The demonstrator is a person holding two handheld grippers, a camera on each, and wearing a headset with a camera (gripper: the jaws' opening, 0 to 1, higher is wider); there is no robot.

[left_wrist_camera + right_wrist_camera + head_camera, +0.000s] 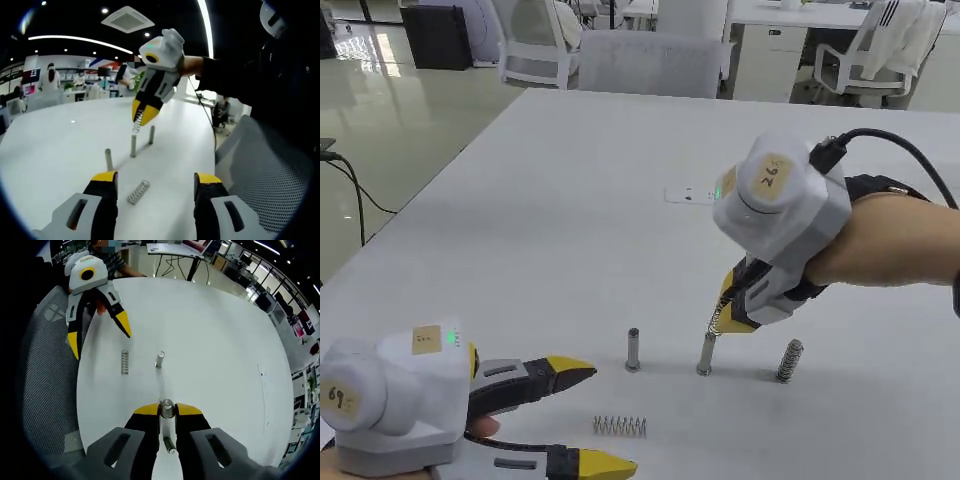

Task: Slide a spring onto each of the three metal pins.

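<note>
3 metal pins stand upright in a row on the white tabletop (pixel 550 200), apart from one another. In the head view these are the left pin (pixel 633 350), the middle pin (pixel 706 355) and the right pin (pixel 786 376). There are 3 springs in sight. 1 of them, the seated spring (pixel 790 358), is already around the right pin and reaches down to the tabletop. The left pin is bare.

The right tongs (pixel 732 322) are narrow and clamp the 2nd one, the held spring (pixel 718 318). It hangs tilted, with its lower end at the top of the middle pin. Whether it has passed over the tip, i cannot tell. In the right gripper view the held spring sits end-on between the 2 yellow tips, with the left pin farther off. A hand in a dark strap grips the white body of this tool, and 1 black cable runs off it to the right.

The 3rd one, the loose spring (pixel 620 426), lies flat on the tabletop in front of the left pin, touching neither pin nor tool. The left tongs (pixel 612 418) are spread wide and grip nothing. They are low over the near edge of the tabletop, and their 2 yellow tips point toward the loose spring. In the left gripper view it lies just beyond the gap between the 2 tips, with the 3 pins in a line behind it.

1 small white label (pixel 688 195) lies flat farther back on the tabletop.
</note>
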